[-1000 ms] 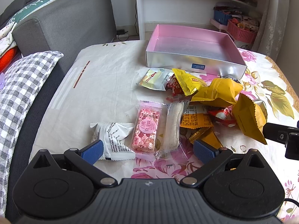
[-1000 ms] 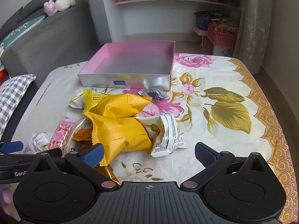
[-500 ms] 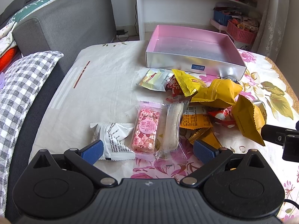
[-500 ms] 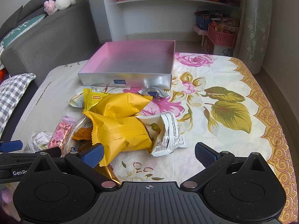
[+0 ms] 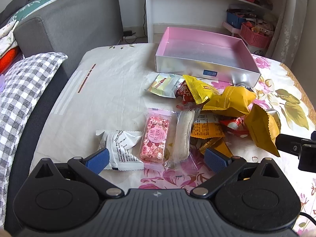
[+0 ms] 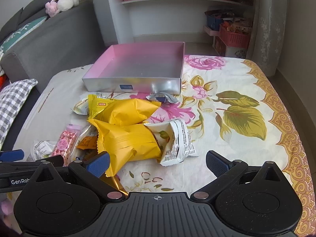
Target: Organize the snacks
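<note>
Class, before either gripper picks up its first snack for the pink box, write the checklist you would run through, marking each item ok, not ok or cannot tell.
1. Left gripper open, holding nothing: ok.
2. Right gripper open, holding nothing: ok.
3. Pink box upright with room inside: ok.
4. Pink nougat bar lies unburied in front of the left gripper: ok.
5. Yellow packets separated for single picks: not ok, overlapping.
6. White packet sealed: cannot tell.

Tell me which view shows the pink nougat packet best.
The left wrist view: the pink nougat packet lies flat, whole and close, its label facing the camera. The right wrist view shows it only small, far left, partly hidden by neighbouring wrappers.
</note>
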